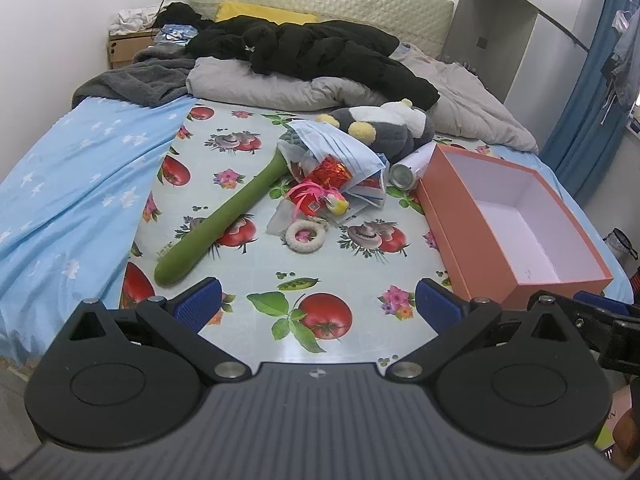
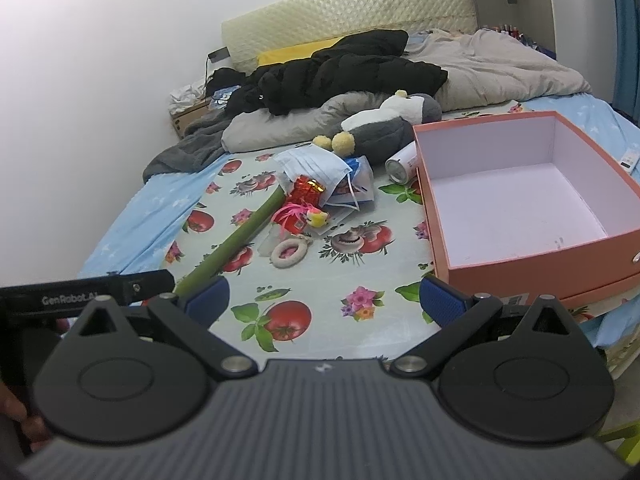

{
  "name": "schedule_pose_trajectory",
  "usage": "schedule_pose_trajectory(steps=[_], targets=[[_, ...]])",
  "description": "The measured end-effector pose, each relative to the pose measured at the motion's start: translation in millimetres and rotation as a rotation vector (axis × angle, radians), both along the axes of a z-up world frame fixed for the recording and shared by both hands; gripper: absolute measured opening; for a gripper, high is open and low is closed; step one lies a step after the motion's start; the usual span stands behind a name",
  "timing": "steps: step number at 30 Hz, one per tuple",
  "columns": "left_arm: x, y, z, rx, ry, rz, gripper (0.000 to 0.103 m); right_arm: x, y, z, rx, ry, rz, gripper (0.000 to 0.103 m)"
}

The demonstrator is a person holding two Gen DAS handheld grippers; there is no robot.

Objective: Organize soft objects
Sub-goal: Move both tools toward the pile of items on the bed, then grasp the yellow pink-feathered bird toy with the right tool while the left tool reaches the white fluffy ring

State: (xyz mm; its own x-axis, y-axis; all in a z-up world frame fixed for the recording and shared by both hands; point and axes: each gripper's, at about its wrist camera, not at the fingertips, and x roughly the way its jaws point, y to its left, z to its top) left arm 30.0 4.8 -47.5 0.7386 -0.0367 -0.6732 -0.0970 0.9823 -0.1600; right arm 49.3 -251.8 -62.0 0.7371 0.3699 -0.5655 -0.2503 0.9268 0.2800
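Note:
A pile of small things lies mid-bed on the fruit-print cloth (image 1: 256, 280): a long green plush stem (image 1: 224, 220) (image 2: 236, 240), a face mask (image 1: 336, 144) (image 2: 312, 166), a red packet (image 1: 332, 172) (image 2: 306, 192), a small yellow toy (image 1: 336, 204) (image 2: 318, 218) and a white fabric ring (image 1: 304, 237) (image 2: 289, 252). A grey and white penguin plush (image 1: 384, 128) (image 2: 388, 120) lies behind them. An open empty orange box (image 1: 516, 216) (image 2: 532, 200) stands to the right. My left gripper (image 1: 318, 306) and right gripper (image 2: 324, 302) are both open and empty, held near the front edge of the bed.
A silver can (image 1: 412, 170) (image 2: 400, 164) lies between the pile and the box. A black jacket (image 1: 320, 48) (image 2: 344, 68), grey quilt (image 1: 472, 108) and grey blanket (image 1: 140, 80) fill the far half of the bed. A blue sheet (image 1: 72, 192) covers the left side.

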Motion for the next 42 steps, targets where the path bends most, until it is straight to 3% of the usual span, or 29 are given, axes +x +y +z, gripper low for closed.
schedule_pose_trajectory(steps=[24,31,36,42], targets=[[5.6,6.8,-14.9,-0.038,0.045,-0.002,0.103,5.4,3.9,-2.8,-0.004,0.018,-0.003,0.103],[18.8,5.4,-25.5,-0.012,0.069,-0.008,0.103,15.1,4.1,-11.0,0.01,0.042,0.002,0.103],[32.3,13.5,-33.4,-0.05,0.09,0.001,0.103,24.9,8.2,-15.7,0.016,0.048,0.016,0.103],[55.0,19.6,-44.7,-0.04,0.11,0.005,0.103,46.3,15.8,-22.5,0.027,0.065,0.029,0.103]])
